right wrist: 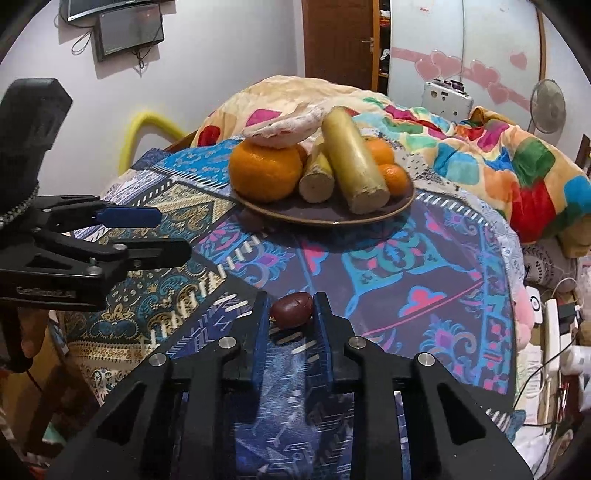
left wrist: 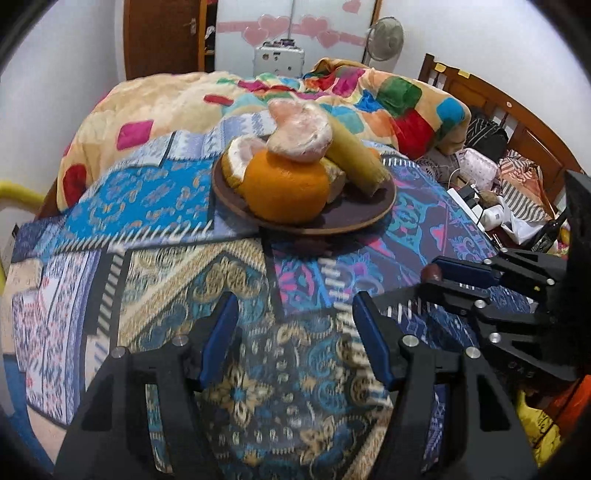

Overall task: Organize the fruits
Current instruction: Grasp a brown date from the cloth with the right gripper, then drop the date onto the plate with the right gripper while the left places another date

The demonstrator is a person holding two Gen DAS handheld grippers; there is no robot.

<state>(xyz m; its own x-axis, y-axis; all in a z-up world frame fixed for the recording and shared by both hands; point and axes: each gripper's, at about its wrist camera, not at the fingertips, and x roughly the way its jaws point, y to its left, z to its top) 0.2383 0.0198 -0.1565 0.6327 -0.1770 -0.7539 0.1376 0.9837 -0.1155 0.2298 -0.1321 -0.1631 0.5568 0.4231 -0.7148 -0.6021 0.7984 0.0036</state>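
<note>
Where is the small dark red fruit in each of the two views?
Left wrist view: the small dark red fruit is at the right, at the tips of the right gripper.
Right wrist view: the fruit is low in the centre, clamped between the blue pads.
Shared landmark: the brown plate behind it.

Left gripper agape, right gripper clamped

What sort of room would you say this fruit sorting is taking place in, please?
Most likely a bedroom in a home. A bed with a wooden headboard is heaped with a colourful patchwork blanket, a sliding wardrobe door carries pink heart stickers, and a standing fan sits behind the bed.
</note>
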